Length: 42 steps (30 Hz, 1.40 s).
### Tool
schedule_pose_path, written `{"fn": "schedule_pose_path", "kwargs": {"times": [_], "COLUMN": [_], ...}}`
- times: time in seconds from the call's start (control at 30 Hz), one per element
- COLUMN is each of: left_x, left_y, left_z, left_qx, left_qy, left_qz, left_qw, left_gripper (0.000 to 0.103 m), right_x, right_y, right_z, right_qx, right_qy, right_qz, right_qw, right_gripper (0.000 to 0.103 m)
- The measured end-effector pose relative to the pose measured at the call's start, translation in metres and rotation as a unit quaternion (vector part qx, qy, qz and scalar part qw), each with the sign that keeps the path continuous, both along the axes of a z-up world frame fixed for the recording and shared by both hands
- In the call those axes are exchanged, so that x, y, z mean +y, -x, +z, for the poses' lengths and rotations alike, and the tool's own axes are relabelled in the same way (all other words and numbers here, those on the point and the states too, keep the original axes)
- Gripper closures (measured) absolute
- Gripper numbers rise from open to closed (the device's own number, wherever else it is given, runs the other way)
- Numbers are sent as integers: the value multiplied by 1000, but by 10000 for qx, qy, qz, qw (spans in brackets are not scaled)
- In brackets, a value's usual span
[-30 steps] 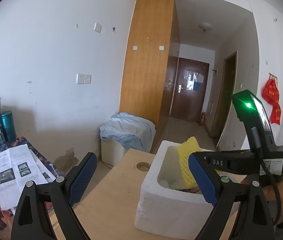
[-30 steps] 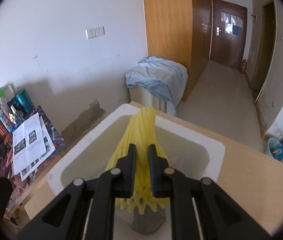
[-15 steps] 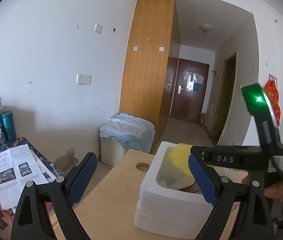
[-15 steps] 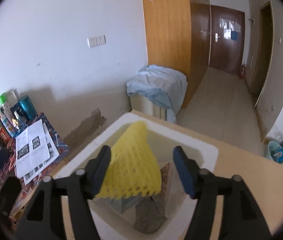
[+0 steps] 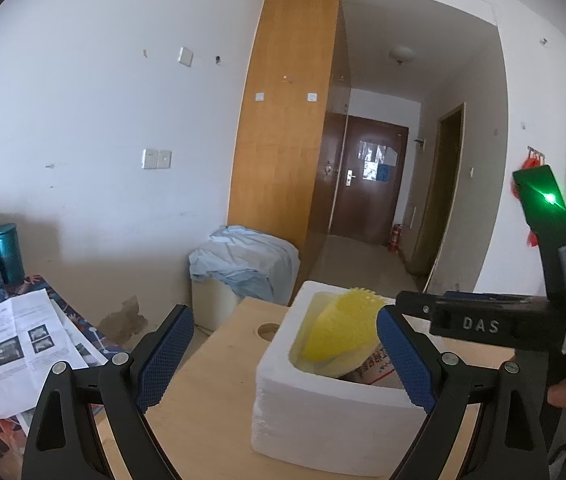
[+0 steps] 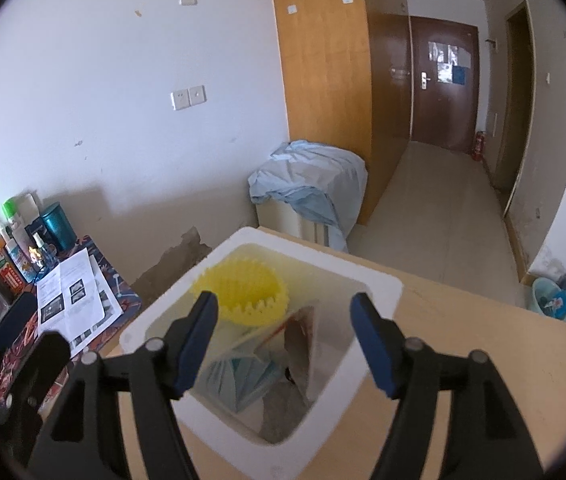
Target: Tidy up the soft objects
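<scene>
A white foam box (image 5: 323, 400) stands on the wooden table (image 5: 203, 400). A yellow foam net sleeve (image 6: 243, 292) lies loose inside it against the far left wall and pokes above the rim (image 5: 339, 332). Under it lie a blue folded soft pack (image 6: 239, 372) and a brown printed packet (image 6: 299, 336). My right gripper (image 6: 283, 302) hovers over the box with its jaws apart, the net just beyond its left finger and nothing pinched. My left gripper (image 5: 283, 318) stands wide open in front of the box, holding nothing. The right gripper's body (image 5: 483, 324) shows at the right.
A round hole (image 5: 269, 330) sits in the table left of the box. A lower side table at the left carries printed sheets (image 5: 15, 344) and bottles (image 5: 7, 252). Beyond the table's far edge stands a bin draped in pale blue cloth (image 5: 243, 264).
The right gripper was shut on the yellow net; it opened, let the net drop into the box and drew back and up. The left gripper stayed still.
</scene>
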<state>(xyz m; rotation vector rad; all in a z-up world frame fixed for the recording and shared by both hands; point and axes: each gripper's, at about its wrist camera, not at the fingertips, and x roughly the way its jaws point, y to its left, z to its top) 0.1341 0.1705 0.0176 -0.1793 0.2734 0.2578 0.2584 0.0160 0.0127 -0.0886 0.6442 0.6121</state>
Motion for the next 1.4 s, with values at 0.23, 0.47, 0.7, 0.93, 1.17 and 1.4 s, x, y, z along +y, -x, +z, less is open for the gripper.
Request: {"fn": "schedule_pose_path", "kwargs": {"times": [0.23,0.47,0.7,0.93,1.17,1.4], "left_x": [-15,-36,-67,-98,-128,-164], "left_y": [3,10,20,36,57,84], "left_z": [-2,-4,-4,-9,-16,-21], "left_qx": [78,168,220,247,261,126], "left_qy": [1,26,19,11,40,-170], "left_qz": [-163,-392,-796,-1214,-1573,-1851], "left_qw": [9998,9991,9966,9923,9872,9825], "left_gripper": [10,10,10,10,10,10], "right_x": [-34,-72,-102,-136,-172,-179], "right_y": [20,52,93,127,166,205], "right_z": [-4,-4,-5,-13,-16,-20], "right_qx": [-55,-242,-456,-588,-672,-1275], "right_qy": [-149,-231,-241,-259,-375,-63], "right_qz": [-291,-598,-870,-1301,-1770,-2157], "right_qw": [9995,9976,9949,9894,9812,9681], "right_gripper": [31,31,29,29,28,9]}}
